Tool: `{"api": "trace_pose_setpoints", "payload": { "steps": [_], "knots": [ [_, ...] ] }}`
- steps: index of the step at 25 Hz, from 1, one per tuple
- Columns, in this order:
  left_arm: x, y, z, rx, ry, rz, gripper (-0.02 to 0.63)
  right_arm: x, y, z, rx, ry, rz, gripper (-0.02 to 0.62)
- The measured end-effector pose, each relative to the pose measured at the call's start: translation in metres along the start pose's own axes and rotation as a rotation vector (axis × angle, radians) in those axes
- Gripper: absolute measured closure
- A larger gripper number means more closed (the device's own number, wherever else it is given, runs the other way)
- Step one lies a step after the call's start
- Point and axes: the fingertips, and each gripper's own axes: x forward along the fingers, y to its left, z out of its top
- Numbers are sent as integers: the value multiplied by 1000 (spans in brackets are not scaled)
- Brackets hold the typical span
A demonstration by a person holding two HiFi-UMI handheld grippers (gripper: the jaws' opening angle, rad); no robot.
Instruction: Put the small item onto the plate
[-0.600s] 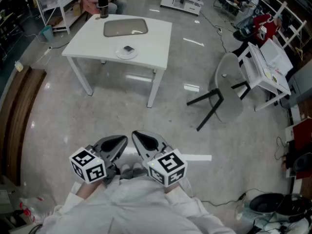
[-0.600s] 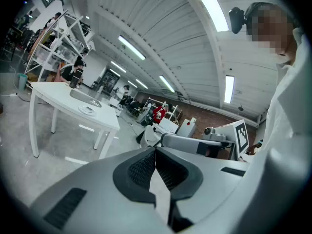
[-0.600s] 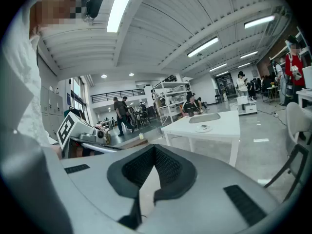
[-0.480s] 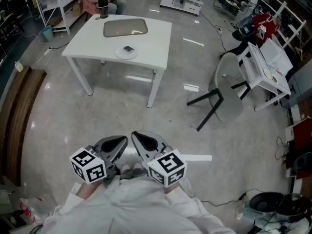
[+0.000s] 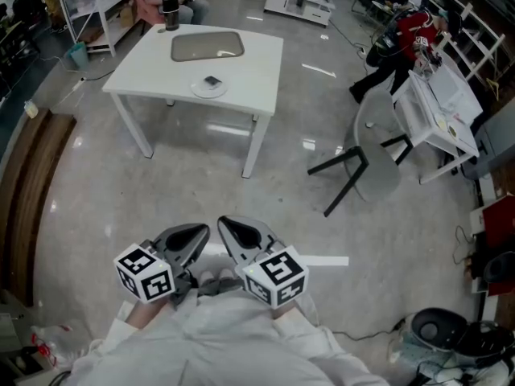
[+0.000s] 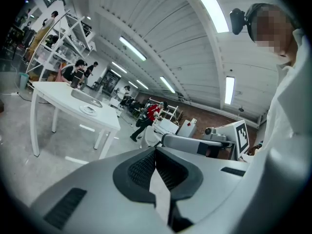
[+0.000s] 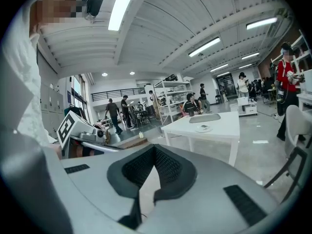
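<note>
Left tool (image 5: pixel 190 236) and right tool (image 5: pixel 241 232) are held side by side close to the person's body, each with jaws pressed together and nothing between them; well apart across the floor, the small dark item (image 5: pixel 212 80) lies on the plate (image 5: pixel 198 89) on the white desk (image 5: pixel 249 71).

Glossy grey floor (image 5: pixel 161 191), white table (image 5: pixel 251 63), grey chair (image 5: pixel 375 139), white shelving (image 5: pixel 87 2) at back, ceiling strip lights (image 7: pixel 122 4)

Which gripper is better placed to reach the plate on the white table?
Neither clearly: left gripper and right gripper sit shut, side by side, both far from the plate ahead.
</note>
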Motion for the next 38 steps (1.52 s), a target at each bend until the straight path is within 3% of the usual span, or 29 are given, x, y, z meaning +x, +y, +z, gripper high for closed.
{"api": "trace_pose_setpoints", "payload": {
  "steps": [4,10,24,31,38],
  "knots": [
    [2,0,-1,-1,-2,7,595,0,-3,-5,3,18,4,580],
    [7,5,0,-8,-2,38,595,-4,-12,0,102,-10,31,580],
    [16,7,-27,-43,3,74,595,-2,-30,-40,104,79,27,580],
    [38,34,-13,-60,17,69,595,26,-54,-32,103,90,28,580],
    [67,90,32,-56,17,46,595,79,-95,-12,125,80,1,580]
  ]
}}
